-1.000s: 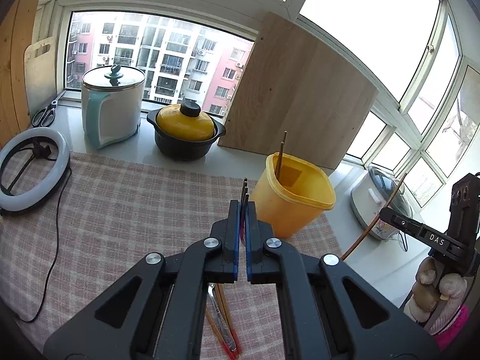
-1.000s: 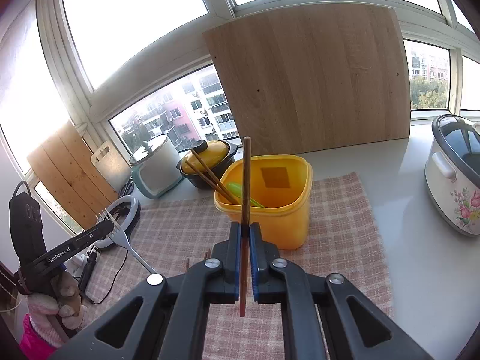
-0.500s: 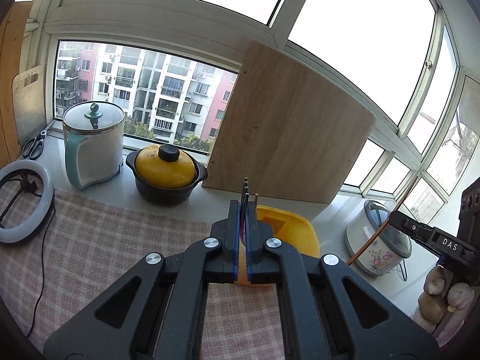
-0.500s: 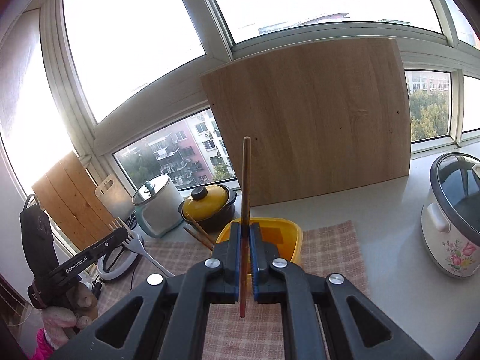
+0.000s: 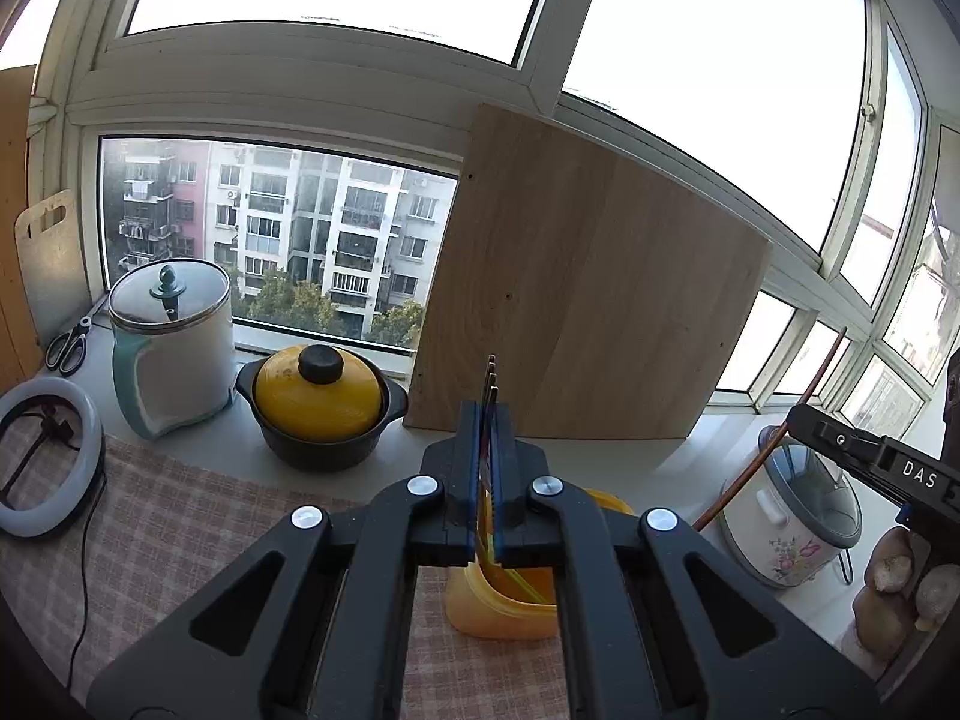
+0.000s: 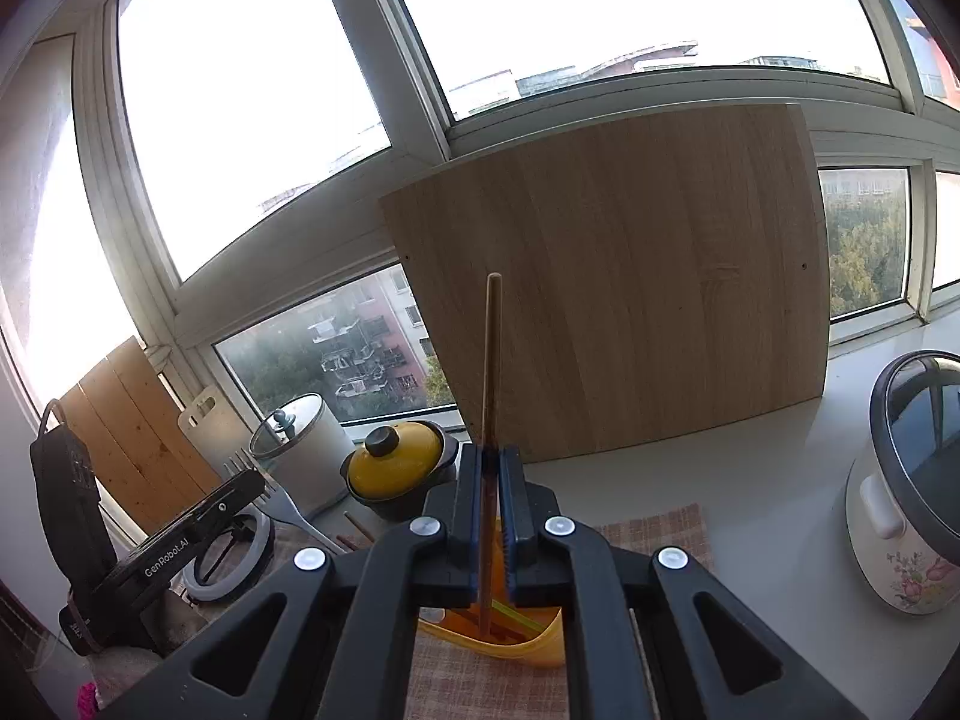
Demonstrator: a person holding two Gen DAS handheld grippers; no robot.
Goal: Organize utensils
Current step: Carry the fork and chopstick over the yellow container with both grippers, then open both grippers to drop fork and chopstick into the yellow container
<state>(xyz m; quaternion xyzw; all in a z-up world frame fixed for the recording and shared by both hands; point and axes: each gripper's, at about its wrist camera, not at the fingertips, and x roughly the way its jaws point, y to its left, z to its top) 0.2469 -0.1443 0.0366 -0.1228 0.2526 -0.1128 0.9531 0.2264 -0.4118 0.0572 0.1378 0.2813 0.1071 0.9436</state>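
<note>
My left gripper (image 5: 491, 420) is shut on a fork (image 5: 492, 378) held edge-on, tines up; it also shows in the right wrist view (image 6: 282, 501). My right gripper (image 6: 491, 468) is shut on a wooden chopstick (image 6: 491, 360) that stands upright; the same chopstick shows in the left wrist view (image 5: 774, 438). The yellow utensil holder (image 5: 498, 606) sits directly below both grippers, mostly hidden by them. In the right wrist view the yellow holder (image 6: 540, 642) holds a green straw-like item and brown sticks, and the chopstick's lower end reaches into it.
A large wooden board (image 5: 588, 324) leans on the window. A yellow-lidded black pot (image 5: 318, 402), a white kettle (image 5: 174, 348), a ring light (image 5: 42, 468) and scissors (image 5: 69, 342) stand at left. A floral rice cooker (image 6: 906, 492) stands at right. A checked cloth (image 5: 162, 540) covers the counter.
Both grippers have tilted upward and moved over the yellow holder, which now sits under the jaws. The right gripper's chopstick now dips into the holder. Both stay shut.
</note>
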